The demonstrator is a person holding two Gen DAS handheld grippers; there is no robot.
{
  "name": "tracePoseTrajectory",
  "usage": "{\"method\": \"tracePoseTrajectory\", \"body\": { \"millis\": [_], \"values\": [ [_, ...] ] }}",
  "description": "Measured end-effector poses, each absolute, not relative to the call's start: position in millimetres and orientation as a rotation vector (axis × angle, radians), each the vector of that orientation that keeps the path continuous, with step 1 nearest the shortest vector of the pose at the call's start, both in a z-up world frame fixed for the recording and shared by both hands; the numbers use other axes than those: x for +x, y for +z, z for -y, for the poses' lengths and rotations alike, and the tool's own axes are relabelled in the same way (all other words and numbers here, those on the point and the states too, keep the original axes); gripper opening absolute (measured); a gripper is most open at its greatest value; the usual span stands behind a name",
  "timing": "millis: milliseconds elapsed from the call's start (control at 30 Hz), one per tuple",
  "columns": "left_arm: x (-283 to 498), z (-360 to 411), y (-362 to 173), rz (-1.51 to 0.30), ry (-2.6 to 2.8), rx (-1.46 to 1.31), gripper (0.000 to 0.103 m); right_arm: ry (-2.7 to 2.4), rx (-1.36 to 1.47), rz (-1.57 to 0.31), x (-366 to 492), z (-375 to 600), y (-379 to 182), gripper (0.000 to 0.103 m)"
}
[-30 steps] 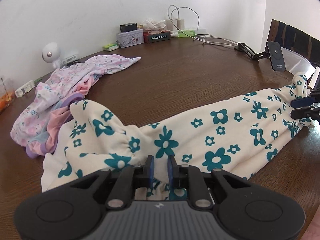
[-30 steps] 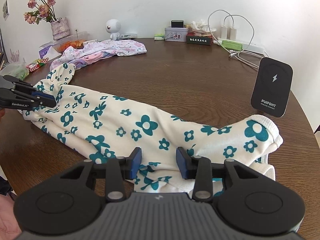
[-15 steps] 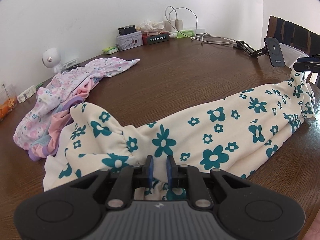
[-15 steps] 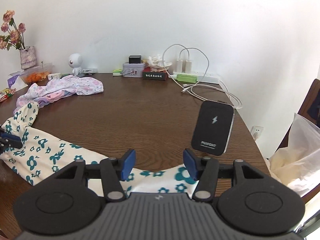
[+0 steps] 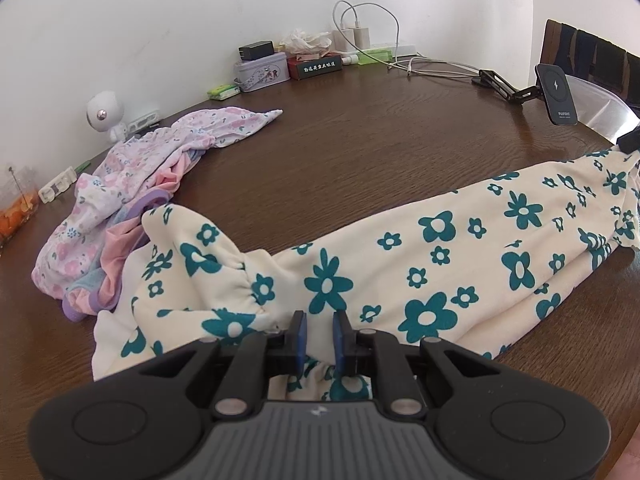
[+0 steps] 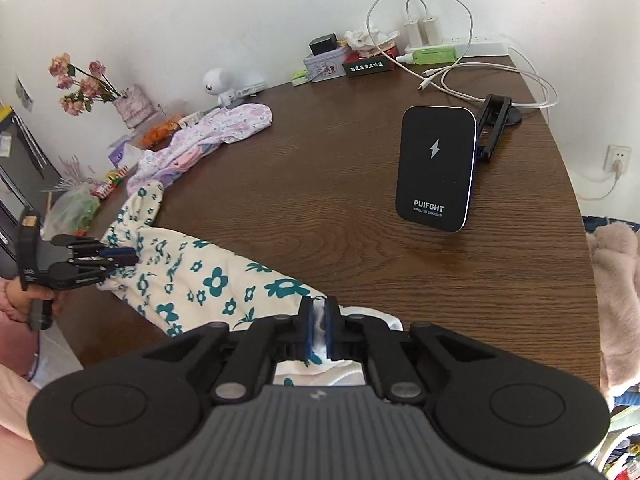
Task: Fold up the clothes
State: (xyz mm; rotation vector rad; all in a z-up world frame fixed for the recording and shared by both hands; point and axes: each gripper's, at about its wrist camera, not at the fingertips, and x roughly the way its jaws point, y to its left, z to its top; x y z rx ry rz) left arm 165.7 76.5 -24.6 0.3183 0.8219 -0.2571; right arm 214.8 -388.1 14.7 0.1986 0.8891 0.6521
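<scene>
A cream garment with teal flowers (image 5: pixel 400 264) lies stretched across the brown table (image 5: pixel 360 140); it also shows in the right wrist view (image 6: pixel 192 272). My left gripper (image 5: pixel 319 330) is shut on its gathered waistband end at the near edge. My right gripper (image 6: pixel 319 322) is shut on the other end of the same garment, near the table's front edge. The left gripper (image 6: pixel 120 258) also shows at the left of the right wrist view, clamped on the cloth.
A pile of pink and purple clothes (image 5: pixel 132 184) lies at the left. A black wireless charger (image 6: pixel 436 168) stands on the table at the right. Tins, boxes, chargers and cables (image 5: pixel 304 64) line the wall. A flower vase (image 6: pixel 132 104) stands far left.
My right gripper was open beside the garment, then came back down and shut on its end. My left gripper has kept its hold.
</scene>
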Motion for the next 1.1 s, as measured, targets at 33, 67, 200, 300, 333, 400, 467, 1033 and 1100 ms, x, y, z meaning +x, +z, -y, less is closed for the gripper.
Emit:
{"method": "tracePoseTrajectory", "body": {
  "millis": [33,67,200,300,333,400,467,1033,1100],
  "values": [
    [166,-75,-25,-0.825,-0.249,0.323,0.012,0.673,0.232,-0.892,214,393,15,0.005],
    [166,-74,-25,-0.828,-0.242,0.327,0.012,0.694,0.26,-0.899,213,397,13,0.005],
    [166,-70,-25,-0.832,-0.215,0.335,0.012,0.656,0.309,-0.966,215,413,-14,0.005],
    [165,-68,-24,-0.835,-0.203,0.338,0.012,0.682,0.37,-0.986,215,418,-29,0.006],
    [165,-66,-24,-0.837,-0.199,0.341,0.012,0.696,0.389,-0.97,214,420,-28,0.011],
    [165,-63,-24,-0.838,-0.192,0.357,0.012,0.69,0.425,-0.915,211,429,-19,0.04],
    [165,-62,-24,-0.838,-0.188,0.367,0.012,0.702,0.42,-0.876,207,436,-13,0.064],
    [166,-56,-24,-0.852,-0.165,0.383,0.012,0.89,0.128,-0.924,200,425,-24,0.013],
    [165,-56,-24,-0.851,-0.164,0.384,0.012,0.876,0.117,-0.946,202,425,-30,0.01]
  ]
}}
